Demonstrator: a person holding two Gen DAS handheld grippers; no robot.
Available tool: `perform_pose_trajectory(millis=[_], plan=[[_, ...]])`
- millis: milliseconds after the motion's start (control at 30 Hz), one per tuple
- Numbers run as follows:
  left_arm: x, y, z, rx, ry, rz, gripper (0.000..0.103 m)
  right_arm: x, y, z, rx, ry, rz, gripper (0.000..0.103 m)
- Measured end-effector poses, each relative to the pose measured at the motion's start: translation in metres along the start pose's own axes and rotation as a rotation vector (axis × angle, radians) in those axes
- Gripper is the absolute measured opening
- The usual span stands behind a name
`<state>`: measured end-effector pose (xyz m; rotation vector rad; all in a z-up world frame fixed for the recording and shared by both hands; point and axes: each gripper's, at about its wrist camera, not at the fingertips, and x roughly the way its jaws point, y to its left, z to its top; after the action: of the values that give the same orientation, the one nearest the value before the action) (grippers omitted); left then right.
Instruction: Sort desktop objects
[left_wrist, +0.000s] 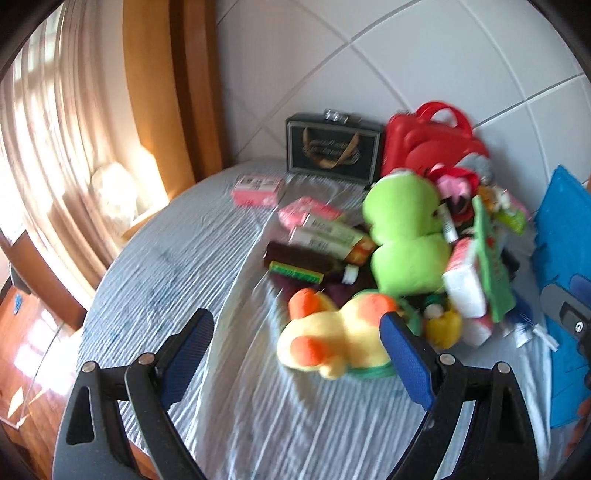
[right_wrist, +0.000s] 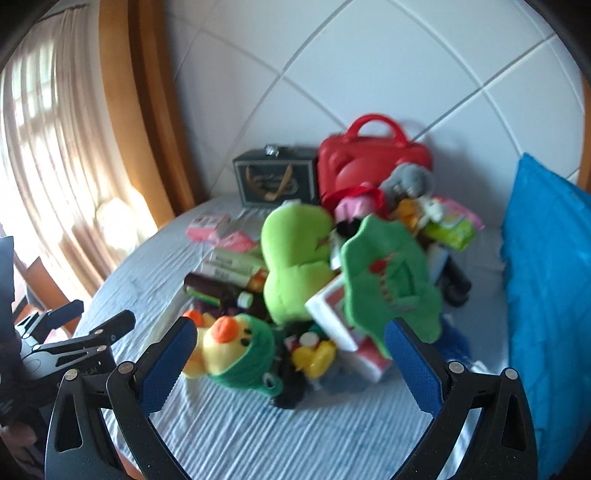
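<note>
Both your left claw (left_wrist: 297, 354) and right claw (right_wrist: 290, 363) hang released and empty before the heaped pile, the yellow duck plush (left_wrist: 332, 341) lying nearest on the striped counter (left_wrist: 177, 258), easiest to take first.

A yellow duck plush (right_wrist: 229, 350) in a green hood lies before a heaped pile (green plush (right_wrist: 295, 258), boxes, bottles) near the red case (right_wrist: 373, 162)
</note>
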<state>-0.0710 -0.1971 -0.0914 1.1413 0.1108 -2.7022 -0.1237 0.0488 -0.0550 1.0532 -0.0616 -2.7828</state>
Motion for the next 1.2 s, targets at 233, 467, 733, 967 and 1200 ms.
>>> perform_pose_trajectory(millis=[233, 467, 733, 967, 1200], plan=[[0.055, 0.019, -0.026, 0.001, 0.140, -0.039, 0.092, 0.063, 0.027, -0.021, -0.043, 0.120, 0.011, 0.103], [0.098, 0.006, -0.035, 0.061, 0.224, -0.095, 0.092, 0.115, 0.033, -0.036, -0.020, 0.255, -0.022, 0.103], [0.133, 0.002, -0.040, 0.110, 0.280, -0.133, 0.092, 0.163, 0.047, -0.050, -0.028, 0.363, -0.002, 0.103], [0.146, -0.002, -0.040, 0.161, 0.306, -0.181, 0.093, 0.189, 0.048, -0.056, 0.011, 0.413, 0.043, 0.103], [0.167, -0.009, -0.045, 0.191, 0.357, -0.186, 0.094, 0.207, 0.049, -0.060, 0.046, 0.454, 0.099, 0.103]])
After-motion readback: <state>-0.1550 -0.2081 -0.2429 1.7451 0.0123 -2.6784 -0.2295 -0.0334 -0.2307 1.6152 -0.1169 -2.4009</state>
